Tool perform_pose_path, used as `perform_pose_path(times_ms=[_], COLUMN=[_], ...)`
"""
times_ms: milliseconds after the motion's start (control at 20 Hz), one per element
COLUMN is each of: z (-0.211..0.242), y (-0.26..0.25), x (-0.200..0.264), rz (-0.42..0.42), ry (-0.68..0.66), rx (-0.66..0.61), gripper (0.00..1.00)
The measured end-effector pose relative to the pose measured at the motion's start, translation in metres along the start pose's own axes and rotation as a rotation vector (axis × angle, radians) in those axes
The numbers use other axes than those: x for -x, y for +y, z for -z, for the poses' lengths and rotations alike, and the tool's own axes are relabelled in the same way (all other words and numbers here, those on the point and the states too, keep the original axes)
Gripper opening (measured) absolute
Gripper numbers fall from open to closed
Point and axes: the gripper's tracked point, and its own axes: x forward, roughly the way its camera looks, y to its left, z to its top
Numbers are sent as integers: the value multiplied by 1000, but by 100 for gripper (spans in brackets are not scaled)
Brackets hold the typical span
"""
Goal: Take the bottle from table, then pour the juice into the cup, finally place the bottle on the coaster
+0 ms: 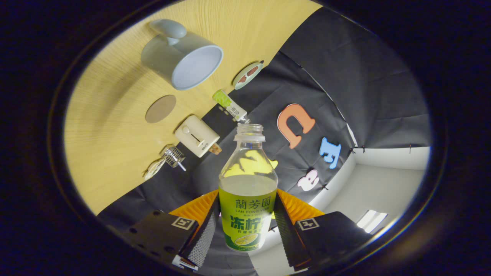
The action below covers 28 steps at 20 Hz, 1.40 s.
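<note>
Two fingers of the tongs (247, 226) press on the bottle (247, 191) from either side, clamped at the labelled lower body — a grip low on the widest part, which we judge is chosen to keep the neck free for pouring. The bottle is uncapped, mouth open, liquid level standing just above the label's top edge. It is lifted clear of the bench (115, 126) and the whole rig is rolled, so the bench reads as a slanted plane beyond the fingers.

We note the cup (184, 57) well beyond the bottle's mouth and off to one side, upright on the bench, handle on its far side, its open rim turned toward us; the inside looks empty, though we cannot be sure of the bottom. Between the cup and the tongs lies the coaster (160, 108), a flat round disc, bare — left free, we take it, for the bottle's last stop.

Other items crowd the bench's edge: a cream-coloured boxy device (197, 136), a small wire-mesh tool (173, 157) beside it, a green-and-white tube (229, 104), and a round lidded tin (247, 75) farther off. None touch the cup or coaster.

Our judgement: the take is done, the pour not yet begun — the mouth is well apart from the cup's rim. The next move calls for carrying the neck over the rim before tilting further; with no cap on, an early tilt risks a spill onto the bench.
</note>
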Motion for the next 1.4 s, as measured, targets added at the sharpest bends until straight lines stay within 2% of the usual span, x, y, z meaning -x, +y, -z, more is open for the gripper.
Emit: perform_pose_path(times_ms=[250,550,800,900,1150,1400], z=[4,9,15,21,27,14], y=[-12,-14,-6,-4,17,52], x=[-6,1,-8,-11,-22,-31], rz=[43,41,16,5,-70,-226], ry=[-1,4,34,61,149,186], rx=[-4,-5,-67,-136,-405,-768], gripper=[82,82,81,82,82,82])
